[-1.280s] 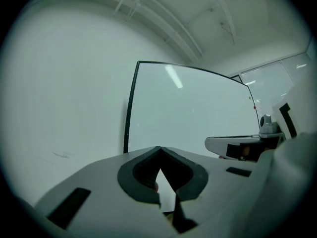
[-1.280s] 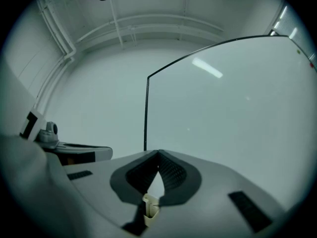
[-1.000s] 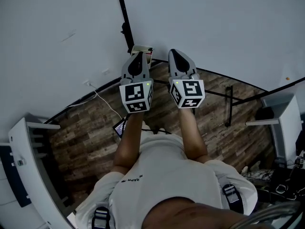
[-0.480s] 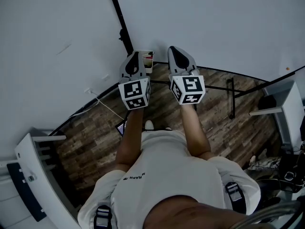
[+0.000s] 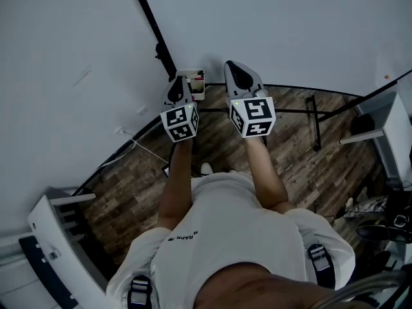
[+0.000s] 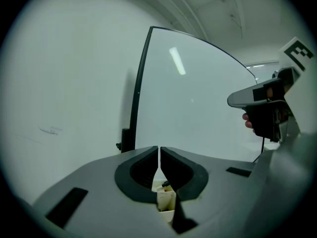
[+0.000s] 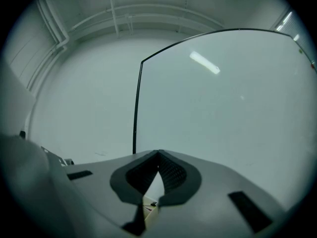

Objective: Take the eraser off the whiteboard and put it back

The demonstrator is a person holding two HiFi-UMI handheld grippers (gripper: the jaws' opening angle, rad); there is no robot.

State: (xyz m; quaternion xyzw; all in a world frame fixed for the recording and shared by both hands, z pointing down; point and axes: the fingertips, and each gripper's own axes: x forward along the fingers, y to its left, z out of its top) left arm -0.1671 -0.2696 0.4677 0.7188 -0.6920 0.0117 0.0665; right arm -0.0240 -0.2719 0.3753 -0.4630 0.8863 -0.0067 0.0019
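The person stands facing the whiteboard (image 5: 290, 31) and holds both tools out in front, side by side and about level, so that the tips point at the board's lower left corner. I think they are held like this to get ready to reach for the eraser, because that corner is where the board's small things are kept. The left gripper (image 6: 159, 156) is closed, its two dark pads touch at the tip, and nothing is between them. The right gripper (image 7: 158, 156) is closed too, and it is empty as well. So no eraser has been picked up yet. Just past the left gripper's tip is a little white box (image 5: 194, 82). It sits by the black frame (image 5: 158, 40) at the board's left edge, low down, above the wooden floor (image 5: 129, 179). Something red and something dark show in it. The eraser may be in there, but it is too small to be sure, and no eraser shows on the bare board. Because of that, I cannot tell which way the eraser points or how its long side lies. The left gripper is nearer to the box, so it looks like the one to do the grabbing.
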